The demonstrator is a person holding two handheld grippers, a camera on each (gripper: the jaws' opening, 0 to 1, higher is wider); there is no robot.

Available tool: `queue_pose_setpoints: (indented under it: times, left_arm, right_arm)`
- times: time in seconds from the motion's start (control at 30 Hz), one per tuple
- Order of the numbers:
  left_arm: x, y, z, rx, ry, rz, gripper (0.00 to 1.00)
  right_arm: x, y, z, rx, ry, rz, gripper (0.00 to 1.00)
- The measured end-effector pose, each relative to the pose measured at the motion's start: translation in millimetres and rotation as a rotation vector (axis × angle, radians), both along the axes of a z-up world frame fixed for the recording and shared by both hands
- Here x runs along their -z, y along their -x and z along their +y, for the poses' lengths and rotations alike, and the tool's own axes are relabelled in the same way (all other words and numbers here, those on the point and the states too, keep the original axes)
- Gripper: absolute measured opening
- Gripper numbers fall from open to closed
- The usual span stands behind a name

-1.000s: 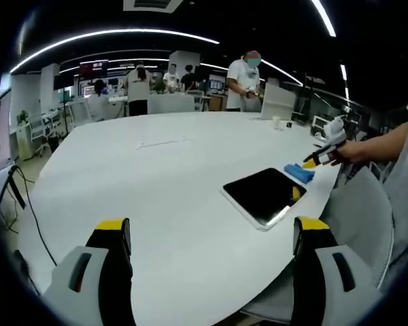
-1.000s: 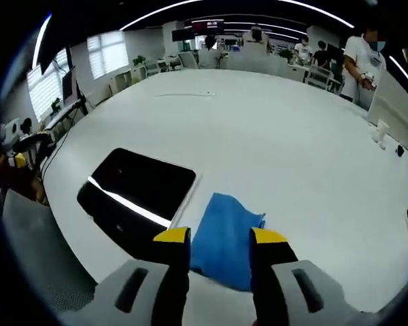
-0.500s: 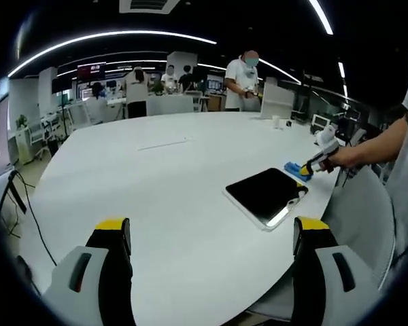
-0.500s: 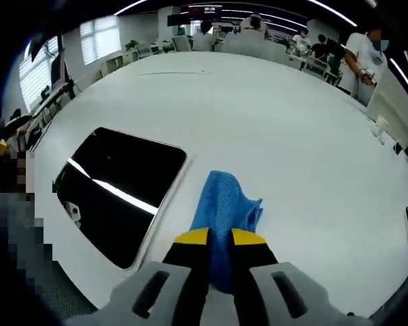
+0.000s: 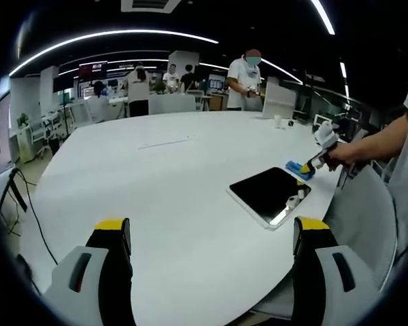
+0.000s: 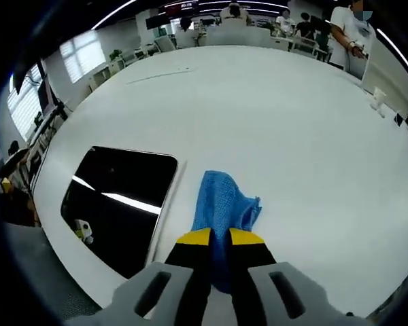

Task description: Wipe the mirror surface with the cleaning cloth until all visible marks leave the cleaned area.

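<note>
A dark rectangular mirror [image 5: 268,195] with a pale frame lies flat near the right edge of the big white table [image 5: 163,183]; in the right gripper view the mirror [image 6: 115,200] is left of centre. A blue cleaning cloth [image 6: 221,204] lies bunched on the table just right of the mirror, and my right gripper [image 6: 213,238] is shut on its near end. The left gripper view shows that cloth [image 5: 298,168] as a small blue patch under the right gripper [image 5: 307,165], held by a person's hand. My left gripper [image 5: 211,227] stands open, well short of the mirror, nothing between its jaws.
A grey chair back [image 5: 360,224] stands at the table's right edge near the mirror. A thin strip [image 5: 164,142] lies mid-table and small items [image 5: 279,122] sit at the far side. Several people [image 5: 246,81] stand at desks behind. Cables [image 5: 17,197] hang left.
My right gripper went from open around the cloth to shut on its near end; the cloth bunched up. The left gripper has barely moved.
</note>
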State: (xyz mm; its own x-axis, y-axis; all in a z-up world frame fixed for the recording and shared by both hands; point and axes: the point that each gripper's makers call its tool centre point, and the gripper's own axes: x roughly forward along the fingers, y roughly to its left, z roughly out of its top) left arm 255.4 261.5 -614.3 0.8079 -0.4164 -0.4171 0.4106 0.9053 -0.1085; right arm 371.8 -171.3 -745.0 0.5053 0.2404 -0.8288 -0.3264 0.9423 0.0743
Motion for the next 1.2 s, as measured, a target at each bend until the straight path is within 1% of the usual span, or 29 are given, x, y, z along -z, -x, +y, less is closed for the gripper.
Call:
queue_pose_setpoints:
  times: [0.1, 0.17, 0.2, 0.3, 0.37, 0.43, 0.5, 0.57, 0.63, 0.7, 0.8, 0.87, 0.97, 1.07, 1.1, 1.2]
  left_arm:
    - [-0.7, -0.8, -2.7, 0.008, 0.001, -0.002, 0.99]
    - [-1.2, -1.0, -3.4, 0.016, -0.004, -0.006, 0.99]
    - [-1.2, -1.0, -3.3, 0.018, -0.005, -0.007, 0.99]
    - [3.4, -0.5, -1.4, 0.01, -0.002, 0.0, 0.99]
    - [4.7, 0.3, -1.8, 0.008, -0.001, 0.003, 0.99]
    - [4.8, 1.7, -3.7, 0.01, 0.001, 0.001, 0.99]
    - [5.6, 2.9, -4.7, 0.01, 0.005, 0.002, 0.99]
    - [6.5, 3.7, -5.2, 0.01, 0.007, 0.004, 0.99]
    - [5.8, 4.8, -7.0, 0.008, 0.012, 0.006, 0.99]
    - [1.2, 5.8, -11.5, 0.005, 0.036, -0.014, 0.99]
    - [6.2, 6.5, -12.7, 0.012, 0.018, 0.001, 0.99]
    - [2.4, 7.0, -11.8, 0.015, 0.023, -0.011, 0.99]
    - [1.9, 7.3, -6.9, 0.011, 0.029, -0.014, 0.99]
    - [0.0, 8.7, -5.1, 0.015, 0.022, -0.016, 0.99]
    - [-1.6, 8.4, -2.8, 0.014, 0.018, -0.028, 0.99]
    - [-1.6, 7.3, 3.2, 0.002, 0.016, -0.029, 0.99]
  right_arm:
    - [-1.2, -2.1, -0.2, -0.006, -0.003, 0.007, 0.01]
    - [-7.9, -5.3, 0.6, -0.002, -0.007, -0.002, 0.01]
    - [-14.2, -9.7, 1.5, 0.002, -0.014, -0.017, 0.01]
    - [-27.2, -14.2, 12.4, 0.01, -0.068, -0.001, 0.01]
    - [-34.7, -19.8, 20.1, 0.004, -0.073, -0.011, 0.01]
    - [-37.8, -22.3, 28.5, 0.0, -0.086, -0.005, 0.01]
    - [-37.9, -23.7, 39.7, 0.022, -0.121, 0.018, 0.01]
    - [-35.9, -26.8, 48.8, 0.025, -0.133, 0.026, 0.01]
    - [-33.4, -29.1, 56.4, 0.022, -0.136, 0.032, 0.01]
    - [-29.2, -28.9, 66.3, 0.008, -0.128, 0.044, 0.01]
    - [-22.1, -31.9, 76.6, -0.014, -0.105, 0.05, 0.01]
    - [-19.0, -34.1, 78.3, -0.003, -0.094, 0.056, 0.01]
    - [-14.9, -40.1, 77.0, 0.013, -0.066, 0.055, 0.01]
    - [-11.5, -39.4, 79.1, 0.02, -0.062, 0.068, 0.01]
    - [-10.0, -39.2, 79.8, 0.02, -0.055, 0.073, 0.01]
    - [-8.9, -40.0, 80.4, 0.029, -0.043, 0.077, 0.01]
